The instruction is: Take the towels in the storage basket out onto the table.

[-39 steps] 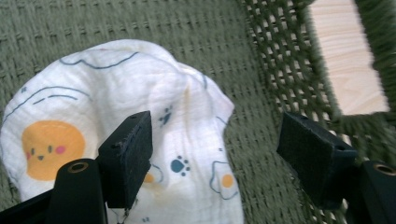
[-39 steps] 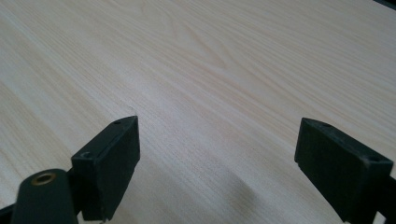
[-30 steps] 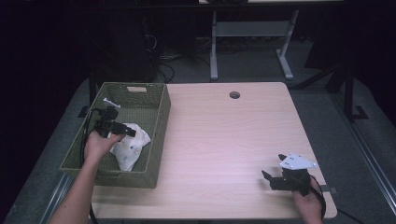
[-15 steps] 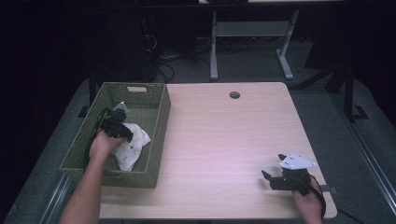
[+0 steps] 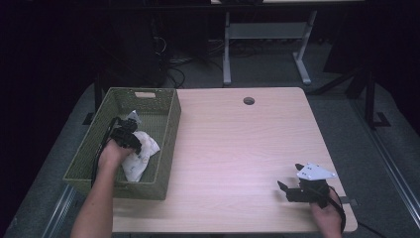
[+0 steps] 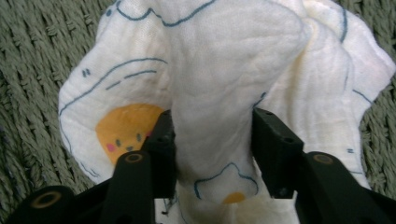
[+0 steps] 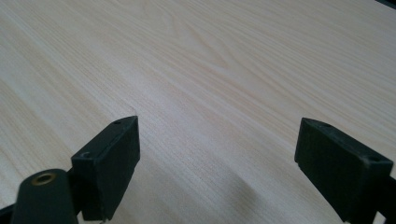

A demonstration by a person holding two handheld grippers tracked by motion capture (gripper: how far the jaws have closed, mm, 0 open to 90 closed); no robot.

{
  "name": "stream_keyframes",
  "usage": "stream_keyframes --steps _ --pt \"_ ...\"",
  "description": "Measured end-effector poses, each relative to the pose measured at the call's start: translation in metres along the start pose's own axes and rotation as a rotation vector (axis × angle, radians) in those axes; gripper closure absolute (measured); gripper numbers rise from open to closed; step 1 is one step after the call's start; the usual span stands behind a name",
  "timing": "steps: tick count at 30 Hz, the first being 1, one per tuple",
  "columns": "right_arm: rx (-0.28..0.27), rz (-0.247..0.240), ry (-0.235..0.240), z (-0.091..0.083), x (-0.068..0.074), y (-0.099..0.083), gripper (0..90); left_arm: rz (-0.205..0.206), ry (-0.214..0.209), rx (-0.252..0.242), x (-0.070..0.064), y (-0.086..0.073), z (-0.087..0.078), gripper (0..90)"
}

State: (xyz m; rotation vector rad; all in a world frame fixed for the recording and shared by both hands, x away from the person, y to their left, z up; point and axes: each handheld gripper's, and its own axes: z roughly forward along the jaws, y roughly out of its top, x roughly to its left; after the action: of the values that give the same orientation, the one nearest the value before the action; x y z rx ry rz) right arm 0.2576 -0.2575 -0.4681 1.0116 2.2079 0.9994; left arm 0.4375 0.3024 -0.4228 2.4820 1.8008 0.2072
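A white cloth [image 5: 141, 154] printed with blue lines and orange faces lies inside the green woven basket [image 5: 168, 124] at the table's left. My left gripper [image 5: 130, 140] reaches into the basket. In the left gripper view its jaws are shut on a thick fold of the cloth [image 6: 219, 93], which bulges up between them over the basket's woven floor [image 6: 28, 79]. My right gripper [image 5: 289, 184] rests near the table's front right corner, open, with bare wood [image 7: 210, 70] between its fingers [image 7: 112, 154].
The light wooden table [image 5: 237, 148] has a round cable hole [image 5: 248, 100] at its far edge. A metal desk frame [image 5: 257, 34] and cables stand on the dark floor behind the table.
My left gripper has moved farther back inside the basket and the cloth has shifted with it. The right gripper has stayed in place.
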Motion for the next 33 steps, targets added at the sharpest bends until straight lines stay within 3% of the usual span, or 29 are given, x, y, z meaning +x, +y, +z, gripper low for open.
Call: stream_keyframes --steps 6,7,12,17,19,20,27,33 --pt "0.002 -0.003 0.001 0.000 0.000 0.000 13.7 -0.008 -0.010 -0.009 0.002 -0.001 0.000 61.2" --pt "0.007 -0.007 0.000 0.000 0.000 0.000 13.7 -0.007 -0.011 -0.007 0.003 -0.001 -0.001 66.6" --pt "0.001 -0.003 0.001 0.000 0.001 0.000 13.7 -0.030 -0.029 -0.018 0.005 -0.003 -0.002 73.7" --pt "0.008 -0.007 -0.001 0.000 0.000 0.000 13.7 -0.017 -0.030 -0.024 0.006 -0.004 -0.005 75.1" --pt "0.008 -0.006 -0.003 0.000 0.000 0.000 13.7 -0.038 -0.027 -0.037 0.007 -0.005 -0.010 75.1" --pt "0.004 -0.001 -0.002 0.001 0.001 0.000 13.7 -0.043 -0.047 -0.068 0.009 -0.006 -0.015 75.1" --pt "0.003 -0.012 -0.006 0.002 0.004 0.001 13.7 -0.023 -0.081 -0.143 0.009 -0.009 -0.034 75.1" --pt "-0.009 -0.003 -0.013 -0.001 0.003 0.001 13.7 -0.026 -0.157 -0.221 0.013 -0.018 -0.049 75.1"
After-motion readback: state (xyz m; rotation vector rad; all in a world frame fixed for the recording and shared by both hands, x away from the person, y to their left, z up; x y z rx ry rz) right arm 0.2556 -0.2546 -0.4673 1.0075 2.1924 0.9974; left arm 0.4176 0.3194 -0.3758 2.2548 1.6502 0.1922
